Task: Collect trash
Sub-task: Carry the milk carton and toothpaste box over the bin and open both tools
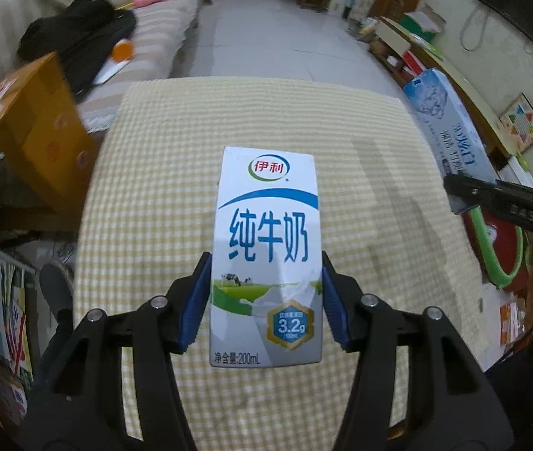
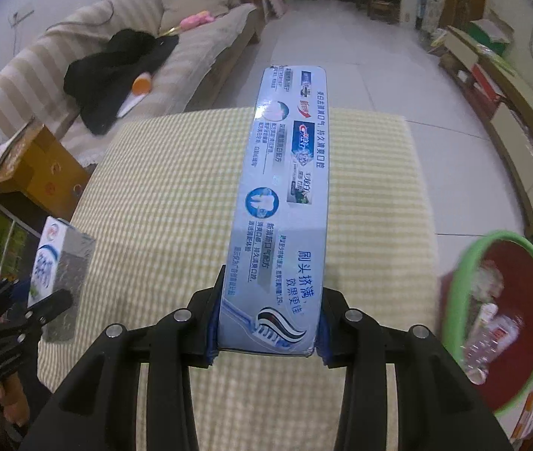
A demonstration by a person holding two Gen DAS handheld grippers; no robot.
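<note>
My left gripper (image 1: 266, 300) is shut on a white and blue milk carton (image 1: 266, 248), blue pads pressing both its sides, held above the yellow checked table (image 1: 153, 173). My right gripper (image 2: 268, 323) is shut on one end of a long blue toothpaste box (image 2: 285, 195), which sticks out forward over the table (image 2: 161, 203). The left gripper (image 2: 46, 306) with the milk carton (image 2: 59, 263) shows at the left edge of the right wrist view. The toothpaste box (image 1: 450, 127) and a finger of the right gripper (image 1: 491, 199) show at the right of the left wrist view.
A red bin with a green rim (image 2: 503, 319) stands on the floor right of the table, with plastic bottles and wrappers inside; it also shows as the bin (image 1: 499, 248). A sofa (image 2: 78, 75) with dark clothes and a yellow cardboard box (image 1: 37, 127) lie to the left.
</note>
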